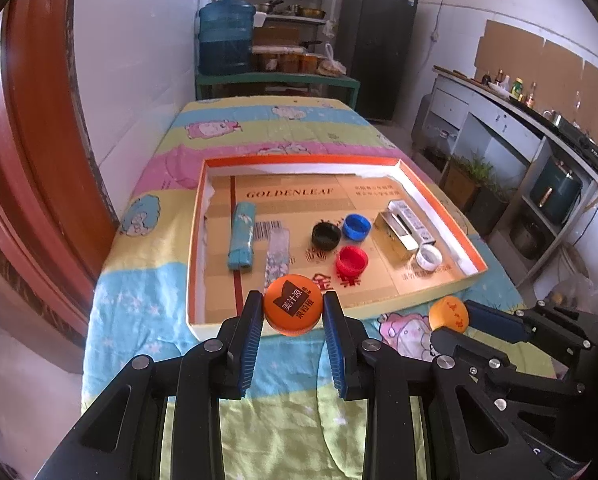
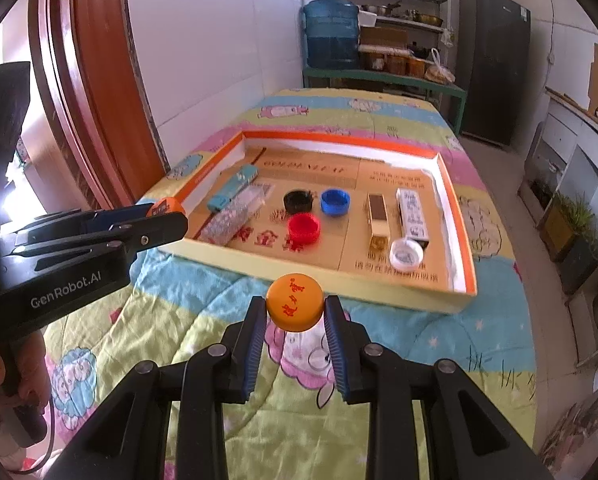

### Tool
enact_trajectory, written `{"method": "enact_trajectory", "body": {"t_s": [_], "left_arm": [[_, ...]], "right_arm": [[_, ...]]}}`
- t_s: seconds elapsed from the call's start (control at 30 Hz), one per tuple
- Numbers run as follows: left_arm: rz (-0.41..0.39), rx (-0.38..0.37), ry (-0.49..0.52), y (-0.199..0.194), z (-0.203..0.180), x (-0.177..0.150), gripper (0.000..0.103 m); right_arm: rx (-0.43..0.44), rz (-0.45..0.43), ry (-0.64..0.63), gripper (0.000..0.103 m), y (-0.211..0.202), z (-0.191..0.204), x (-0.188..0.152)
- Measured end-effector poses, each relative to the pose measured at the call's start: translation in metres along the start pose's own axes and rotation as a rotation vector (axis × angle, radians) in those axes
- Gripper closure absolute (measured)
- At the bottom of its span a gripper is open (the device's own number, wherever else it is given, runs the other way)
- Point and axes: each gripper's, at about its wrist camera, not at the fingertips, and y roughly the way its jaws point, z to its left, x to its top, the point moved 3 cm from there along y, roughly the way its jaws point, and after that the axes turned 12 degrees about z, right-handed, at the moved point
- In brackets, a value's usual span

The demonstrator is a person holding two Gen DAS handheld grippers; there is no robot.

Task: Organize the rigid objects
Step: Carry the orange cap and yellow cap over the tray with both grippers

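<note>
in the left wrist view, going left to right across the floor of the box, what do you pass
blue rolled packet → clear patterned packet → black cap → red cap → gold box → white cap. The blue cap overlaps the red one in order, so it is left out.

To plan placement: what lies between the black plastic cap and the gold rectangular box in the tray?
The round blue plastic cap lies between black plastic cap and gold rectangular box; both views show it.

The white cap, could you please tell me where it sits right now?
In both wrist views the white cap lies open side up in the tray's near right corner, at the front end of the white box and the gold box.
</note>
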Motion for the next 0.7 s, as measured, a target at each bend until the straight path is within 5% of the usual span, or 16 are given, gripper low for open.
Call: {"method": "enact_trajectory", "body": {"t_s": [0.7], "left_arm": [[-0.017,-0.023,0.017,0.007,-0.012,0.029,0.072]], "right_arm": [[-0.006,-0.030,0.023,0.073,0.000,-0.018,0.026]]}}
